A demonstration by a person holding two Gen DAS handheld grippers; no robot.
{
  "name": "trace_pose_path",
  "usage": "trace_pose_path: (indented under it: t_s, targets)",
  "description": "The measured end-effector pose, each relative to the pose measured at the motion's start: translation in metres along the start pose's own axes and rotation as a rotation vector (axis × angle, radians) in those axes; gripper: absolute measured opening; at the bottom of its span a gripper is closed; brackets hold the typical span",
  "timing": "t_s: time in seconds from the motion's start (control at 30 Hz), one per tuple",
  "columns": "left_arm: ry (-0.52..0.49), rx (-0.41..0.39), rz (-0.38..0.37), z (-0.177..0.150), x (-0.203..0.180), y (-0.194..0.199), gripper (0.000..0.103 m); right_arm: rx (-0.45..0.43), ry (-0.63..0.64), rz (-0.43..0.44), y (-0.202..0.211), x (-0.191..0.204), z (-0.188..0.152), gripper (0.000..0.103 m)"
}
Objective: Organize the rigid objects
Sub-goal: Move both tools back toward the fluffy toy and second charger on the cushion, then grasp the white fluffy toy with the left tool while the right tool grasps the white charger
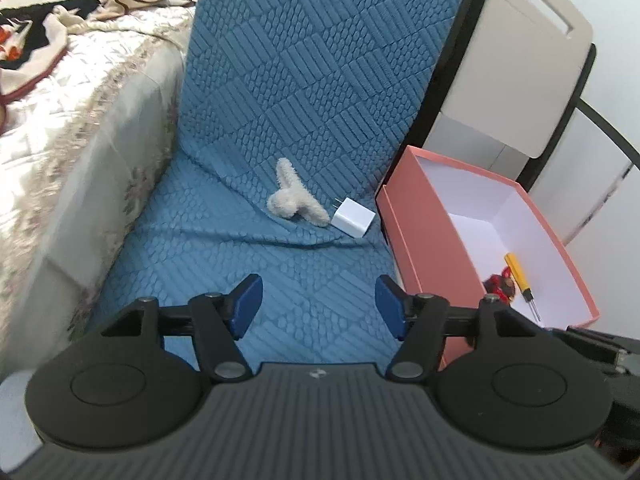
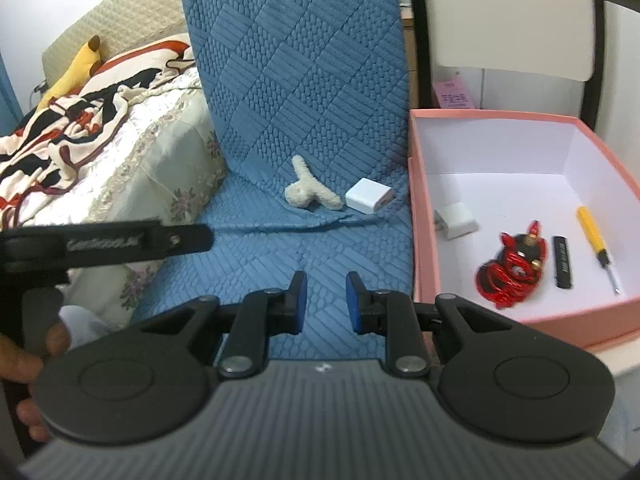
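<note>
Both jaws stood apart and gripped nothing as I held the left gripper [image 1: 319, 304] and right gripper [image 2: 323, 300] low over the blue quilted cover [image 1: 280, 264]. My left pair gaped wider than my right. Ahead, a white charger [image 1: 352, 218] lay on the cover, touching a fuzzy cream clip [image 1: 294, 196] and just beside the pink box [image 2: 416, 240]. Inside the box lay a second white charger [image 2: 458, 220], a red coiled cable [image 2: 512, 268], a small black stick [image 2: 562, 262] and a yellow-handled screwdriver [image 2: 594, 236], each apart from the others. A bed with a patterned blanket [image 2: 72, 120] stood to the left.
</note>
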State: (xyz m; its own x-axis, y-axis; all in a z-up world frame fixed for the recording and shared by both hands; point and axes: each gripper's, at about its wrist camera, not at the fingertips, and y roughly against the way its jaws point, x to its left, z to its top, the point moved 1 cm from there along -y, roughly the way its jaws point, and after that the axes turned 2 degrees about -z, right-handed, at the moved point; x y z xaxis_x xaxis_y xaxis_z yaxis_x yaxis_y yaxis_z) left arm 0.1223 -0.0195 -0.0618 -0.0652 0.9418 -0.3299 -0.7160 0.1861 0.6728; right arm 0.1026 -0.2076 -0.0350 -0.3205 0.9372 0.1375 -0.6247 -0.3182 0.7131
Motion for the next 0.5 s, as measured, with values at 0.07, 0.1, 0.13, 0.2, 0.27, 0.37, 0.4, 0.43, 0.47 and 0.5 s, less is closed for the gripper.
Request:
trace_pose_path:
  t_s: [0.07,0.1,0.13,0.2,0.27,0.37,0.4,0.43,0.47,0.5]
  targets:
    - [-0.004,0.005,-0.004,0.005,0.009,-0.018,0.068,0.009,0.010,0.003,-0.013,0.004,0.003,0.032]
    - [0.000,0.002,-0.003,0.009,0.014,-0.027,0.068,0.008,0.011,0.008,-0.018,0.004,0.005,0.037]
    - [0.005,0.002,-0.003,0.012,0.017,-0.037,0.068,0.004,0.011,0.011,-0.023,0.005,0.006,0.048]
    - [0.013,0.001,-0.014,0.020,0.023,-0.055,0.068,-0.002,0.019,0.015,-0.034,0.008,0.010,0.056]
    - [0.032,-0.002,-0.020,0.027,0.029,-0.072,0.068,-0.004,0.023,0.022,-0.044,0.009,0.012,0.056]
    - [0.046,0.000,-0.031,0.036,0.035,-0.097,0.068,-0.013,0.033,0.008,-0.062,0.012,0.018,0.056]
    - [0.051,0.002,-0.031,0.039,0.038,-0.105,0.068,-0.016,0.032,0.005,-0.068,0.012,0.019,0.056]
    - [0.056,0.007,-0.034,0.042,0.040,-0.112,0.068,-0.016,0.030,0.000,-0.075,0.012,0.021,0.056]
    - [0.060,0.011,-0.042,0.044,0.044,-0.119,0.068,-0.014,0.029,-0.009,-0.082,0.013,0.022,0.056]
    - [0.059,0.013,-0.048,0.047,0.047,-0.125,0.068,-0.013,0.029,-0.014,-0.088,0.013,0.023,0.056]
